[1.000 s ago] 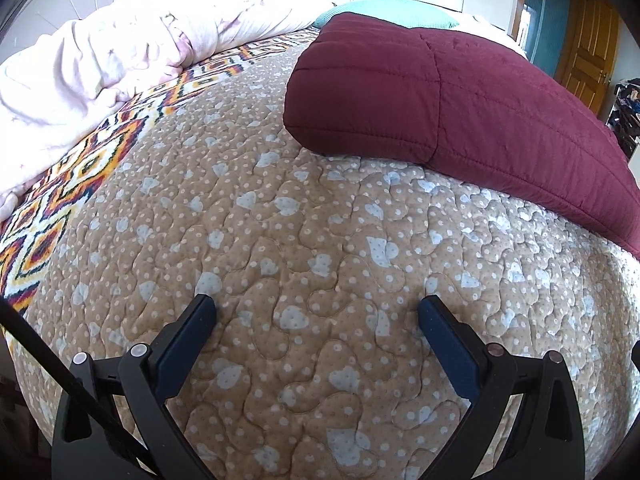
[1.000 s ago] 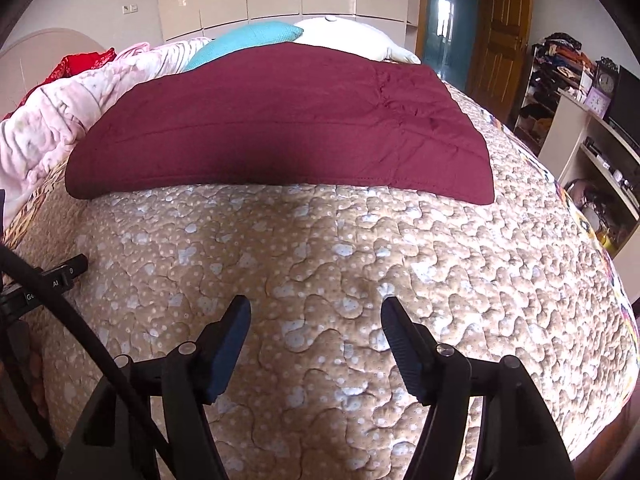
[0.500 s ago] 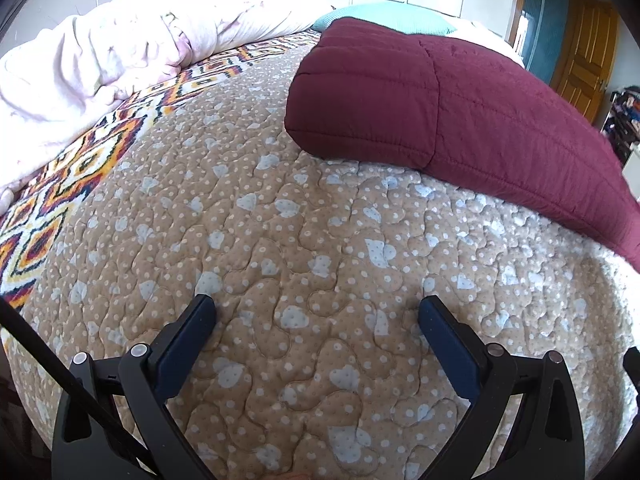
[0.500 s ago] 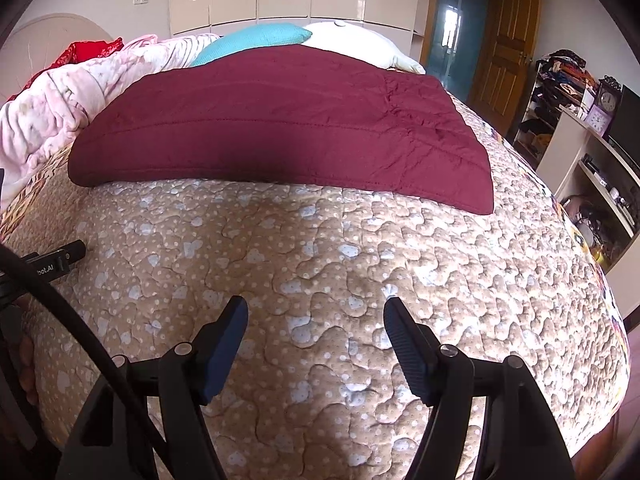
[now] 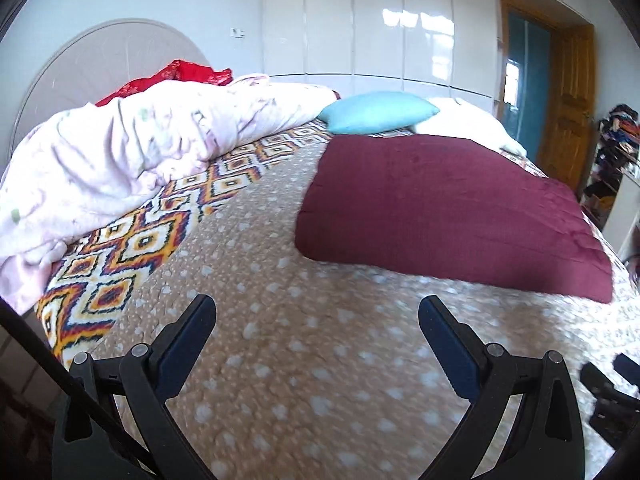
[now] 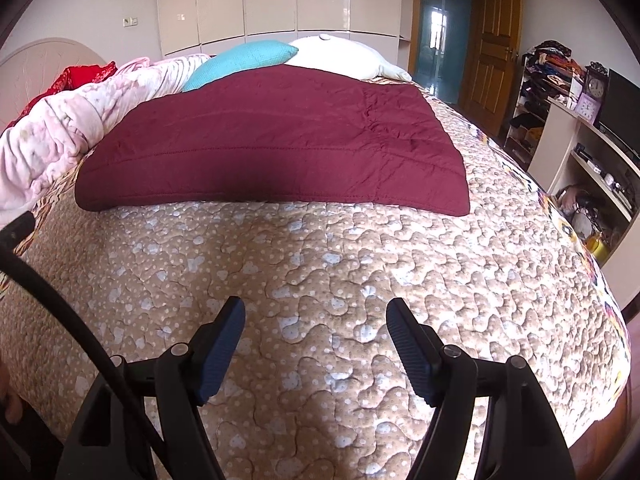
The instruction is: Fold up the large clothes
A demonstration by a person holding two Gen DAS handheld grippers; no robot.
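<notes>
A dark red quilted garment (image 5: 440, 204) (image 6: 272, 140) lies folded into a flat rectangle on the tan dotted bedspread (image 5: 304, 344) (image 6: 320, 264). My left gripper (image 5: 316, 312) hangs open above the bedspread, well short of the garment's near left corner, with nothing between its fingers. My right gripper (image 6: 316, 316) is over the bedspread in front of the garment's near edge; its jaws are opening and hold nothing. A dark part of the right tool (image 5: 612, 388) shows at the lower right of the left wrist view.
A rumpled pale pink duvet (image 5: 120, 152) (image 6: 48, 136) lies along the left of the bed. Behind the garment sit a turquoise pillow (image 5: 380, 116) (image 6: 244, 60) and a white pillow (image 6: 340, 54). To the right stand shelves with a clock (image 6: 596, 88) and a wooden door (image 6: 496, 40).
The left gripper has risen and tilted up, so the headboard, wall and whole garment now show, with motion blur. The right gripper has barely moved; its jaws stand slightly wider.
</notes>
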